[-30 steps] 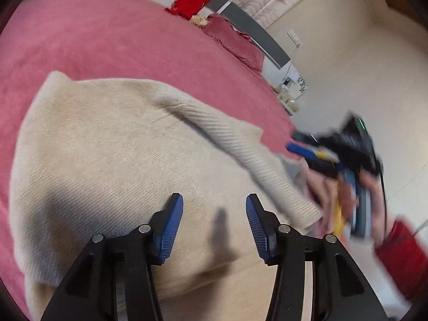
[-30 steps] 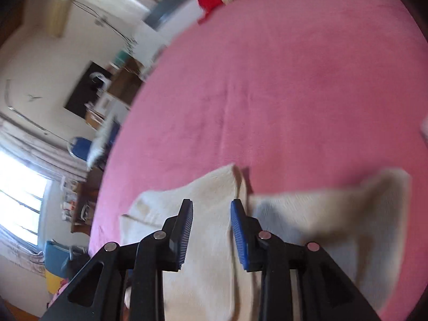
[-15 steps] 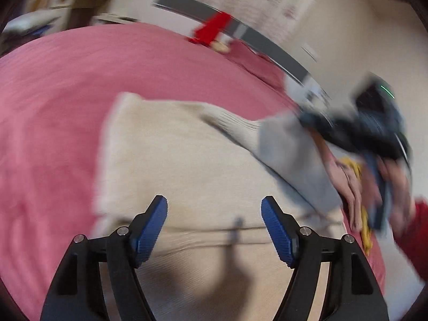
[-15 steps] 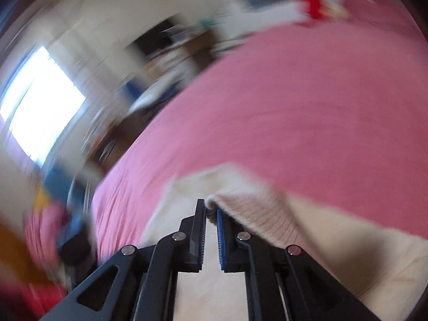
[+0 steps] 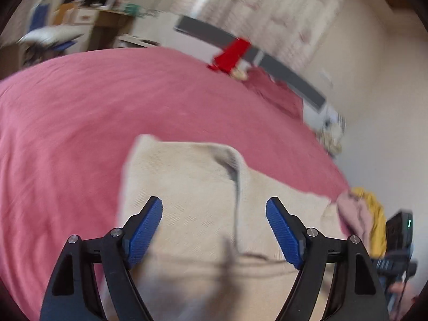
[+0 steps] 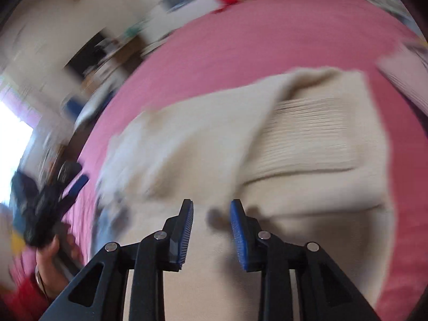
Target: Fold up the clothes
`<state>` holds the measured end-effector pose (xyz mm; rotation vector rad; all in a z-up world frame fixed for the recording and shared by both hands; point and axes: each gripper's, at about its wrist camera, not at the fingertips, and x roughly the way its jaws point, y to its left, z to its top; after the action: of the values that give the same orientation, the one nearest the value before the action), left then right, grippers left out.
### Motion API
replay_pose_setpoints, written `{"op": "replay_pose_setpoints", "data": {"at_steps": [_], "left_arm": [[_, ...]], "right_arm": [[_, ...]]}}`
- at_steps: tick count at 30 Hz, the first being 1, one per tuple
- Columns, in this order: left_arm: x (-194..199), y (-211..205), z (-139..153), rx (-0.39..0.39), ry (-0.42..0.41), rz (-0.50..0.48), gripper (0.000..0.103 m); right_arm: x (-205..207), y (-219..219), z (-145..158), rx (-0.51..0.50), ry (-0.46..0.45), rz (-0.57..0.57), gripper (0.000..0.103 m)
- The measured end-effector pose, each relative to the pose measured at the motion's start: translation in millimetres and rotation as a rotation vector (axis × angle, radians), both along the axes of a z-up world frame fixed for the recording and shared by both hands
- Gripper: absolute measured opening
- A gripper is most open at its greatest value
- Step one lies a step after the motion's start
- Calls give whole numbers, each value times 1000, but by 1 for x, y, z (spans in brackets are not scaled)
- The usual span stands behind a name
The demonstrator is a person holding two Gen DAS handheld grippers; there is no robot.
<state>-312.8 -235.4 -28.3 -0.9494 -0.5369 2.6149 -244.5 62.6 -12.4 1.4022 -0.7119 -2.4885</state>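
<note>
One bed (image 5: 107, 107): pink cover, the largest surface in both views; it serves as the flat folding surface, and the garment lies on its near part.
One sweater (image 5: 192, 187): cream knit, spread on the bed below both grippers. In the right wrist view (image 6: 307, 133) a plain panel lies turned over a ribbed panel, so at least one layer is doubled over; whether the fold is complete cannot be settled, as both views are blurred.
One small heap of other clothes (image 5: 361, 214): pink and yellow pieces at the bed's right edge, just beside the sweater, probably waiting or set aside there.
One red item (image 5: 232, 53): at the far edge of the bed, well apart from the sweater; too blurred to identify.
Two grippers, counted one per hand:
Left gripper (image 5: 214, 227): blue fingers wide apart, nothing between them, poised over the sweater's middle; the spread suits reaching for an edge or flattening.
Right gripper (image 6: 211, 230): fingers apart with a narrower gap, holding no cloth, above the sweater's near part.
One visible hand (image 6: 50, 256): red sleeve at its wrist, gripping the left tool's handle at the left edge of the right wrist view.
</note>
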Motion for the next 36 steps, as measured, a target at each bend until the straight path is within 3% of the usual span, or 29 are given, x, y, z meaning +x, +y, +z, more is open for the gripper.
{"op": "replay_pose_setpoints", "data": {"at_steps": [3,5,7,8,10,11,12,14,15,16,18,21,26,30,32,34,36], "left_arm": [[-29,36,-11,-58,-70,-94,81],[-41,53,-24,-131,-167,-123,81],[-39,59,-30,-155,-174,-139,81],[-37,58,-31,-139,-172,-149,81],[-32,58,-33,-104,-167,-169,81],[-32,59,-32,-103,-167,-184,81],[-31,59,-31,-104,-166,-200,80],[-29,62,-27,-99,-174,-240,55],[-29,64,-25,-92,-183,-266,31],[-25,67,-24,-83,-193,-283,28],[-17,73,-23,-74,-209,-306,28],[-9,82,-33,-116,-217,-291,28],[0,78,-30,-154,-206,-237,30],[1,55,6,-232,-64,-64,32],[-20,75,8,-260,-38,-108,40],[-42,97,9,-288,-13,-155,54],[-63,118,11,-315,12,-203,59]], "right_arm": [[-24,21,-23,-117,-98,-49,30],[-30,19,-34,-284,-110,-33,30],[-34,17,-44,-421,-110,-6,30],[-36,13,-51,-437,-140,6,30],[-38,9,-63,-420,-185,18,27],[-37,9,-63,-422,-162,17,26],[-36,9,-60,-407,-143,21,10],[-31,9,-43,-338,-106,40,5],[-28,10,-32,-301,-81,50,5],[-27,9,-18,-250,-46,61,5],[-31,11,10,-120,27,80,5],[-43,23,13,51,26,92,5],[-54,4,-22,56,-71,123,15],[-33,28,22,122,124,-27,24],[-39,39,38,132,207,-57,26],[-59,30,44,138,230,-41,26],[-92,13,40,152,230,24,26]]}}
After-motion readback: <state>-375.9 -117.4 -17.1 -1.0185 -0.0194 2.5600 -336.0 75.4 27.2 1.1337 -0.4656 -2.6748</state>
